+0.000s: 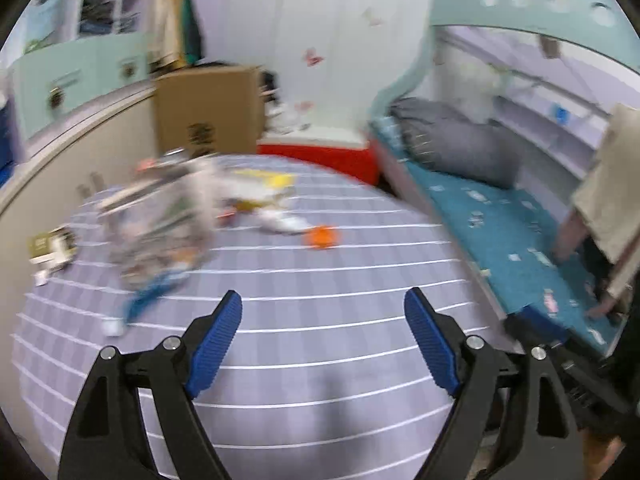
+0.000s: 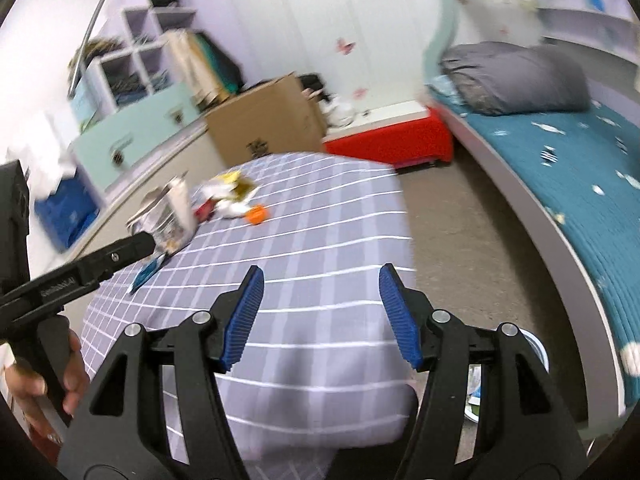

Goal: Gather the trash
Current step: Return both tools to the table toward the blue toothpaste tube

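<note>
A: What fills the room?

B: The biggest thing is the bed (image 2: 560,168) along the right, under a teal cover, with a grey pillow (image 2: 516,78) at its far end. Next comes the table with a lilac checked cloth (image 1: 320,280), which takes up the middle of both views. Behind it stand a cardboard box (image 1: 208,112), a low red bench (image 2: 392,140) and a pale green cabinet (image 2: 132,136).

A: And the trash?

B: It lies at the far left part of the cloth. There is a blurred heap of wrappers and clear packaging (image 1: 160,224), a yellow and white wrapper (image 1: 264,184) behind it, a blue wrapper (image 1: 148,296) nearer the camera, and a small orange piece (image 1: 320,236) lying apart, to the right of the heap. A small box (image 1: 50,246) sits at the left edge of the cloth.

A: The tools?

B: The left gripper (image 1: 323,340) hovers over bare cloth, its blue pads wide apart with nothing between them. The right gripper (image 2: 322,312) is also over the cloth, its pads parted and empty, though less widely.

A: Is either touching the trash?

B: No; both are well apart from it. In the right view the left tool's black body reaches in from the left edge, and the left hand (image 2: 48,376) grasps its handle.

A: Anything small nearby?

B: A round container's rim (image 2: 536,350) shows on the floor beside the table, behind the right gripper; what it holds is too hidden to tell.
</note>
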Demonstrator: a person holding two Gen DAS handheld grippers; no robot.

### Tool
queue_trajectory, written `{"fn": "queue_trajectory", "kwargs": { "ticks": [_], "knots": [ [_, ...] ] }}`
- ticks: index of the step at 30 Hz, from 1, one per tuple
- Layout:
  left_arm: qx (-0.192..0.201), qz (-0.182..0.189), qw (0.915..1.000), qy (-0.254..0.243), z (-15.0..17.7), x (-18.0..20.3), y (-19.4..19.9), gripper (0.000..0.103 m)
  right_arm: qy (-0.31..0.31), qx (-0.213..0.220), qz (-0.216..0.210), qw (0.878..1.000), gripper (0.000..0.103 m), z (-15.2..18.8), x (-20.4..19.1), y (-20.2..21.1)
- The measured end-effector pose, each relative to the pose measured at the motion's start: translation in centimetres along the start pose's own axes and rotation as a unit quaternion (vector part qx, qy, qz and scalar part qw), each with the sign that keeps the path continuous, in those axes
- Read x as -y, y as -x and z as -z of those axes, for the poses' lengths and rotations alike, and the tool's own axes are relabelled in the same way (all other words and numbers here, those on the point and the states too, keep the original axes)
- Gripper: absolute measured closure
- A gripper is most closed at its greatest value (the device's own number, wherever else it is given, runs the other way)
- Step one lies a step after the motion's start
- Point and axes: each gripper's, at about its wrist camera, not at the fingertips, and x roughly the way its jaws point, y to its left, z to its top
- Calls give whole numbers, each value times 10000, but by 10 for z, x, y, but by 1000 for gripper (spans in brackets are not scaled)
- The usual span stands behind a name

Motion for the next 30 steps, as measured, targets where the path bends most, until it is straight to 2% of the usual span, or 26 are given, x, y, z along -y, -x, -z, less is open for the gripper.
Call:
{"fn": "queue_trajectory", "kwargs": {
  "ticks": [3,8,13,16,17,20,22,23,25,26,27,30],
  "knots": [
    [-136,-444,9987,224,1,-59,-6,21,195,-136,-102,9997,43,-4,-24,-21],
    [-482,-721,9949,514,8,-126,-31,21,446,-435,-233,9978,43,-8,-59,-58],
    [-774,-808,9930,390,18,-141,-55,24,505,-649,-303,9962,43,-7,-70,-82],
    [-839,-773,9931,271,19,-139,-61,34,553,-728,-312,9953,43,-7,-75,-92],
    [-832,-748,9935,202,18,-137,-61,40,564,-744,-316,9951,43,-7,-76,-94],
    [-905,-961,9912,-90,16,-129,-67,50,571,-771,-332,9948,42,-11,-77,-101],
    [-943,-877,9915,-201,15,-125,-66,64,578,-780,-353,9947,41,-14,-75,-104],
    [-963,-864,9913,-241,14,-123,-65,78,584,-780,-356,9946,41,-16,-75,-106],
    [-968,-1021,9891,-440,15,-115,-65,84,576,-795,-379,9944,41,-19,-74,-109],
    [-957,-1113,9877,-546,16,-111,-64,93,574,-803,-397,9943,41,-21,-73,-111],
    [-964,-1170,9866,-608,16,-105,-64,93,566,-808,-399,9943,41,-23,-72,-113],
    [-892,-1003,9895,-532,15,-98,-58,96,555,-820,-407,9943,41,-28,-67,-116]
  ]
}}
